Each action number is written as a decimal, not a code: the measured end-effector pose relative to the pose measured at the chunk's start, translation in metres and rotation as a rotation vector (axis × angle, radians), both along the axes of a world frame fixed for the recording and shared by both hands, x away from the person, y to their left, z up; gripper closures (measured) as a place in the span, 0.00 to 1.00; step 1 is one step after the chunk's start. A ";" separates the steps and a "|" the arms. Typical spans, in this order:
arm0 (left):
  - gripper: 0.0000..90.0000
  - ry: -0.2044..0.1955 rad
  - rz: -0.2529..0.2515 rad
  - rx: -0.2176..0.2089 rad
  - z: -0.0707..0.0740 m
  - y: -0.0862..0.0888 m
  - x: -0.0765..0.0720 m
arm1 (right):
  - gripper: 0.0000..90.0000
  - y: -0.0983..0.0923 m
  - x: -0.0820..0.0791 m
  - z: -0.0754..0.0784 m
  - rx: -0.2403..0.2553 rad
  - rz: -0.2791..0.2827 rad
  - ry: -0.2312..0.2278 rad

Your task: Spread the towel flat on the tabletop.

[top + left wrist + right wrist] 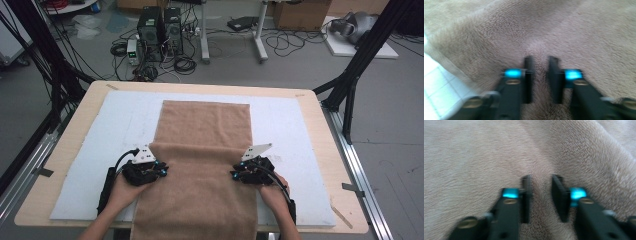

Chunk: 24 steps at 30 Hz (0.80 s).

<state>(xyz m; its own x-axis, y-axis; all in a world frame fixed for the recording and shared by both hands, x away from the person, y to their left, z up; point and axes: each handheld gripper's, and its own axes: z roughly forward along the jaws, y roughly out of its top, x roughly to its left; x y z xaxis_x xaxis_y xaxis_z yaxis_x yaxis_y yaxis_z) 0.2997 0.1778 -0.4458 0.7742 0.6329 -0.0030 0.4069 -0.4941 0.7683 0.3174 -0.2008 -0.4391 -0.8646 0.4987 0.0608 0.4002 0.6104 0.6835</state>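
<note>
Two hand-held grippers pinch a tan terry towel (200, 165) lying lengthwise on a pale foam mat (285, 125) over a light wooden table (320, 107), with computer towers (160, 30) and loose cables on the grey floor beyond. Left gripper (159, 169) and right gripper (239, 172) each clamp a raised ridge of fuzzy pile at the towel's side edges, midway along. Its near end hangs off the table's front edge, cut off from sight, and both close views are blurred.
</note>
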 end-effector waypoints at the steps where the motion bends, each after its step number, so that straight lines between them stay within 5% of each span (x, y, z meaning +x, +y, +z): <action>1: 0.94 0.001 -0.003 0.002 0.000 0.000 -0.001 | 0.93 0.001 0.000 0.000 0.003 0.013 0.004; 5: 0.95 0.035 -0.052 -0.038 0.006 0.007 -0.021 | 0.94 -0.001 -0.008 0.002 0.016 0.049 0.039; 8: 0.93 0.020 -0.125 -0.098 0.020 0.020 -0.056 | 0.90 -0.005 -0.041 0.016 0.041 0.110 -0.001; 10: 0.77 0.014 -0.124 -0.103 0.028 0.023 -0.064 | 0.83 -0.009 -0.056 0.028 0.080 0.137 -0.022; 12: 0.68 -0.019 -0.107 -0.078 0.035 0.022 -0.059 | 0.75 -0.008 -0.057 0.038 0.068 0.127 -0.051; 15: 0.62 -0.050 -0.066 -0.100 0.038 0.019 -0.041 | 0.67 -0.007 -0.040 0.039 0.009 0.070 -0.071; 19: 0.62 -0.083 0.025 -0.029 0.028 0.014 -0.012 | 0.61 -0.009 -0.011 0.031 -0.019 -0.012 -0.078; 23: 0.64 0.022 0.098 0.066 0.005 0.009 0.020 | 0.56 -0.010 0.019 0.013 -0.083 -0.080 -0.037; 24: 0.68 0.018 0.095 0.028 0.003 0.012 0.022 | 0.58 -0.010 0.024 0.009 -0.087 -0.085 -0.009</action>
<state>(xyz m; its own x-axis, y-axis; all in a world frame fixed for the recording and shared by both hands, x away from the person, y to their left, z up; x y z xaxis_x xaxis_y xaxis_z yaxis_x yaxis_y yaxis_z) 0.3215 0.1894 -0.4426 0.7105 0.7036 0.0027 0.4665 -0.4739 0.7468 0.3414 -0.2107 -0.4304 -0.8195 0.5730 0.0070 0.4472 0.6318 0.6331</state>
